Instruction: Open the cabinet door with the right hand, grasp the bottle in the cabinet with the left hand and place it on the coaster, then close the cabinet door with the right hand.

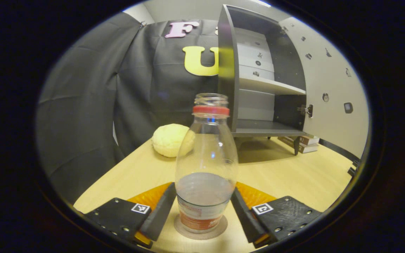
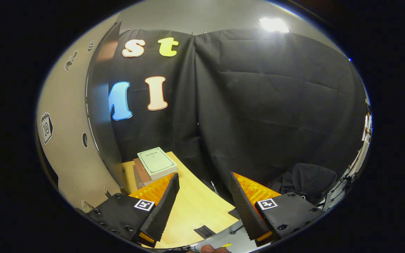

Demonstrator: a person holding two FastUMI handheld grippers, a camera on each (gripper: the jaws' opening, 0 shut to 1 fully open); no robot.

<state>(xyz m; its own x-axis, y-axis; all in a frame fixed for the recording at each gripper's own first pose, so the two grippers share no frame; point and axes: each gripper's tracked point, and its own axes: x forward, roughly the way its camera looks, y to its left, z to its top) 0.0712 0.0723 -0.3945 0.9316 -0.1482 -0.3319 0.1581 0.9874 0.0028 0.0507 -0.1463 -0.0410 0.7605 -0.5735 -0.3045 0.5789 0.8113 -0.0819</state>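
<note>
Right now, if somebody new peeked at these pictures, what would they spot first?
Probably the clear bottle with a red ring at its neck, standing on a round coaster right between the left gripper fingers. Behind it the cabinet stands with its door swung wide open, and a pale yellow lump lies on the wooden table. In the right gripper view, the right gripper is open over the table edge, with books lying beyond.

Clear uncapped bottle (image 1: 206, 165) stands upright on the round coaster (image 1: 200, 229); cabinet door (image 1: 332, 95) swung open

Bottle (image 1: 206, 154) on coaster (image 1: 220, 228), before cabinet (image 1: 258, 77)
</note>
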